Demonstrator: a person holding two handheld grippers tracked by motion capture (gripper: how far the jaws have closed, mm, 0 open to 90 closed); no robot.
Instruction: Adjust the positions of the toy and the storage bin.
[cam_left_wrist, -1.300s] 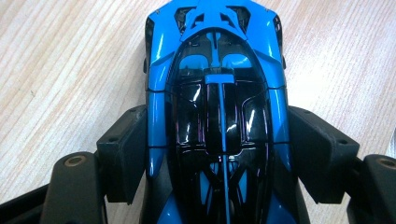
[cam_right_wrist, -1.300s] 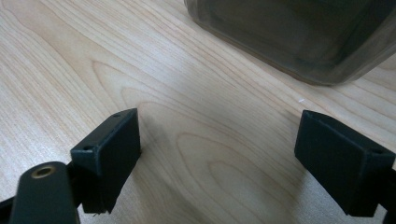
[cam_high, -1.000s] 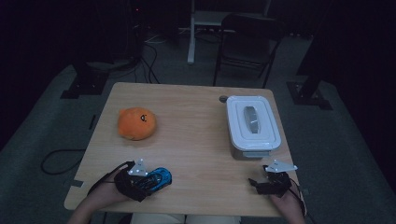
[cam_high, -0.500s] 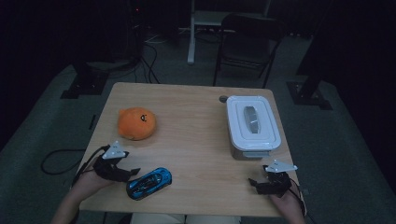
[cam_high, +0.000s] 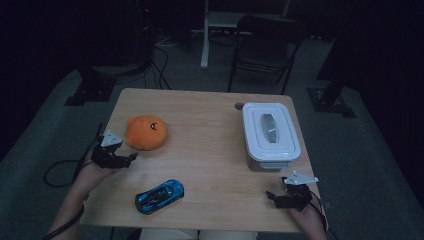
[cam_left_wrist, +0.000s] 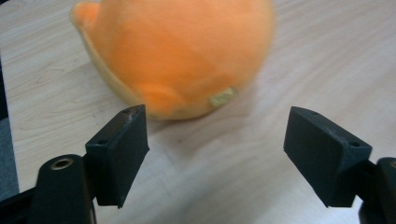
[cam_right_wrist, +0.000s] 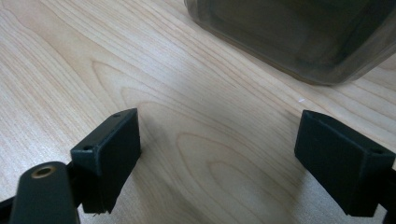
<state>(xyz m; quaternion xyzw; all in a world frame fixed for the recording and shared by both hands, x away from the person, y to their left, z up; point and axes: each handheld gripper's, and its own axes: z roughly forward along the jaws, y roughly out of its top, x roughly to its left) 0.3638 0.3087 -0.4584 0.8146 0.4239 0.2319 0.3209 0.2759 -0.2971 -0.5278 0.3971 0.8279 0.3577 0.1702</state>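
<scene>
- The left tongs stand spread just beside the orange plush toy, nothing between them.
- The toy lies on the worktop (left part).
- The right tongs are spread too, near the white box.

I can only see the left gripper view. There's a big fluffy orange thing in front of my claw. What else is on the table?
Observer: A blue toy car lies near the front edge of the table, closer to the person than the orange plush toy.
Operator: Is there a box anywhere?
Observer: Yes, a white box with its lid on stands on the right side of the table.
Operator: Where's the other claw?
Observer: The right claw is by the front right corner, just in front of the white box. It is open with nothing in it.
</scene>
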